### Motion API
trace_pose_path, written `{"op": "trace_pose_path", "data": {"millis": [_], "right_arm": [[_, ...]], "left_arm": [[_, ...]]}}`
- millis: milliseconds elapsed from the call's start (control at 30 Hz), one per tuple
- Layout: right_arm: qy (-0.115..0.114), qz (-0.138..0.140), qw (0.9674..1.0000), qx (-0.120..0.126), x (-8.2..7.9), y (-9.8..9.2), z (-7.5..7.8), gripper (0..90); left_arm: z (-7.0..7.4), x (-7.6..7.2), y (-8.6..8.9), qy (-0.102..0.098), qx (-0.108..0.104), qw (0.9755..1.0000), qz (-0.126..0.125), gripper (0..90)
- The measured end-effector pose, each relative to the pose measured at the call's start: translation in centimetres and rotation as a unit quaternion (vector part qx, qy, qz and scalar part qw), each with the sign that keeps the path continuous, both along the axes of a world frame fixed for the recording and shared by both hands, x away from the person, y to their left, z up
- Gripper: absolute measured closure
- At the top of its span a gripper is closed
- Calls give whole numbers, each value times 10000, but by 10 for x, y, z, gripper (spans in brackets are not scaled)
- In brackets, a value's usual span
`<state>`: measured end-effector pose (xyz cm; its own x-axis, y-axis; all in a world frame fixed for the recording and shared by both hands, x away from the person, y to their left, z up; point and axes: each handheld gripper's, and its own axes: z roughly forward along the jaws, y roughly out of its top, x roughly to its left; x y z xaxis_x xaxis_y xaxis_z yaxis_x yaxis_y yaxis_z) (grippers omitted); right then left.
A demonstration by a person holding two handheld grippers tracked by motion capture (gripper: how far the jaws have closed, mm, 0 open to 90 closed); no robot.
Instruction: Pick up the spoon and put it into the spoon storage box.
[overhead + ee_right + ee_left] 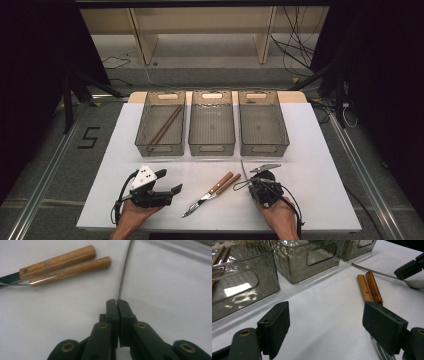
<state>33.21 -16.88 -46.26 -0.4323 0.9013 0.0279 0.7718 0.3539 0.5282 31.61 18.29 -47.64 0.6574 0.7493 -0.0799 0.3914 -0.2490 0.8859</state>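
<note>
**Mei:** Right gripper (260, 175) in the high view sits at the front right of the white table (325, 165), held by the right hand (280, 217). Its jaws point away from the person and meet on a thin metal spoon (243, 172), which lies on the table just right of 2 wooden-handled utensils (212, 192).

**Jon:** And the left gripper (170, 182)?

**Mei:** It rests at the front left in the left hand (135, 212), its jaws pointing toward the 2 utensils. Behind stand 3 grey bins in a row; the left bin (142, 127) holds 2 brown chopsticks (166, 125).

**Jon:** What about the left gripper view?

**Mei:** There the left gripper (325, 325) has its 2 jaws spread wide with only bare table between them. The wooden handles (369, 288) lie just behind its right jaw. Farther off, the right gripper (409, 268) is clamped on the spoon's handle (372, 270), and the bowl of the spoon shows below it.

**Jon:** And the right gripper view?

**Mei:** The right gripper (117, 302) has its jaws pressed together, and the thin spoon handle (125, 272) runs out from between the tips. The 2 utensils (65, 266) lie to its left, near but apart from the spoon.
</note>
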Motion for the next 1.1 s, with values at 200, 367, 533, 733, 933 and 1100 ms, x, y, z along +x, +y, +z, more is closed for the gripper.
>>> {"op": "trace_pose_path", "data": {"millis": [200,367,533,733,933,1100], "right_arm": [[61,9,10000,0,3,-3,1,900],[74,20,9999,-80,6,-1,1,900],[67,8,9999,-94,6,-1,1,900],[38,2,9999,-126,7,-1,0,895],[56,-39,9998,-205,9,1,-3,890],[57,25,9999,-154,8,2,-3,900]], "left_arm": [[0,0,-1,-10,32,10000,-30,219],[0,0,-1,-14,19,10000,-28,220],[1,0,-1,-14,17,10000,-22,222],[1,-1,-1,-9,15,10000,-22,224],[1,-1,-1,-11,3,10000,-23,227],[1,-1,-1,-13,-4,10000,-11,227]]}}
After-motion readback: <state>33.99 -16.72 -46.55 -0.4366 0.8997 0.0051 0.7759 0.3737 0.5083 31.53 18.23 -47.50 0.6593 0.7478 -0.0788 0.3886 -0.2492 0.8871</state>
